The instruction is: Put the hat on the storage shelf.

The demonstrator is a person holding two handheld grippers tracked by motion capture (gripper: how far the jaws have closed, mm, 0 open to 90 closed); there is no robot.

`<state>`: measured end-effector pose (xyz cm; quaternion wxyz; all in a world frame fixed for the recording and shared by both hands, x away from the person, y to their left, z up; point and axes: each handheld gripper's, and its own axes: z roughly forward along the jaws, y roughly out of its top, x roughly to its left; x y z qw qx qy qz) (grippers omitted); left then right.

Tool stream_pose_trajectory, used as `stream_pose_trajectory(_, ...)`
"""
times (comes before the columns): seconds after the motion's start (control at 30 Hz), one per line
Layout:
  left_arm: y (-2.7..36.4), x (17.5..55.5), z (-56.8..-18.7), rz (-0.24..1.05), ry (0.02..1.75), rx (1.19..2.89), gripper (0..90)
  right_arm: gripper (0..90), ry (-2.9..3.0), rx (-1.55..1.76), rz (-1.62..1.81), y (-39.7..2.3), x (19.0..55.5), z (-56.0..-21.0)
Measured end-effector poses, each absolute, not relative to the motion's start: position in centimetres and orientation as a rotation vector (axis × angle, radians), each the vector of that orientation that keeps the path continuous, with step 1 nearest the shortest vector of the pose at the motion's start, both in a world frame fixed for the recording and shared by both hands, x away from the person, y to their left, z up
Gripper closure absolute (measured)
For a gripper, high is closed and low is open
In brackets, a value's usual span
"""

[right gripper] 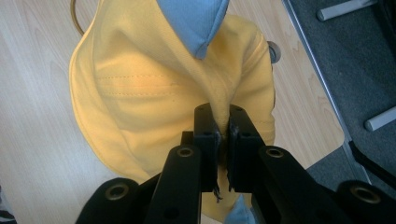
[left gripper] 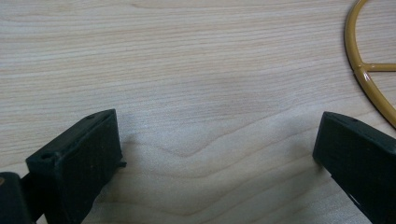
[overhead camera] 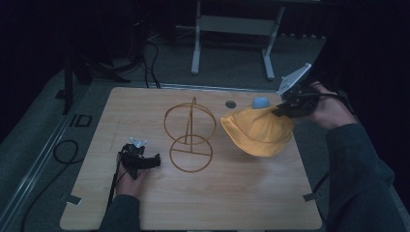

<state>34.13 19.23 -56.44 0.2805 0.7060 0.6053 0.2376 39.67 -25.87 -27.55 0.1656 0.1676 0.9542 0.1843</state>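
Observation:
A yellow bucket hat (overhead camera: 258, 130) with a light blue lining (overhead camera: 261, 102) hangs above the right side of the wooden table (overhead camera: 232, 193). My right gripper (overhead camera: 285, 108) is shut on a fold of the hat (right gripper: 140, 88), its jaws pinching the fabric (right gripper: 223, 128). A yellow wire stand (overhead camera: 189, 133) made of two rings on a post stands at the table's middle. My left gripper (overhead camera: 145, 158) lies low at the left of the stand, jaws wide open over bare wood (left gripper: 215, 135), with part of the stand's base ring (left gripper: 369, 74) at the far right.
A small round hole (overhead camera: 230, 104) sits in the table behind the hat. Cables (overhead camera: 65, 150) lie on the grey floor at the left, and a white desk frame (overhead camera: 232, 29) stands beyond the table's far edge.

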Motion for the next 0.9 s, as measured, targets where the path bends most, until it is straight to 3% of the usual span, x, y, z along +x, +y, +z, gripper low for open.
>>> stream_pose_trajectory(0.9,19.2,34.2,-56.4,0.638,1.618,1.895,0.9,84.5,2.671,0.457,0.555,-25.1,39.6,-25.3)
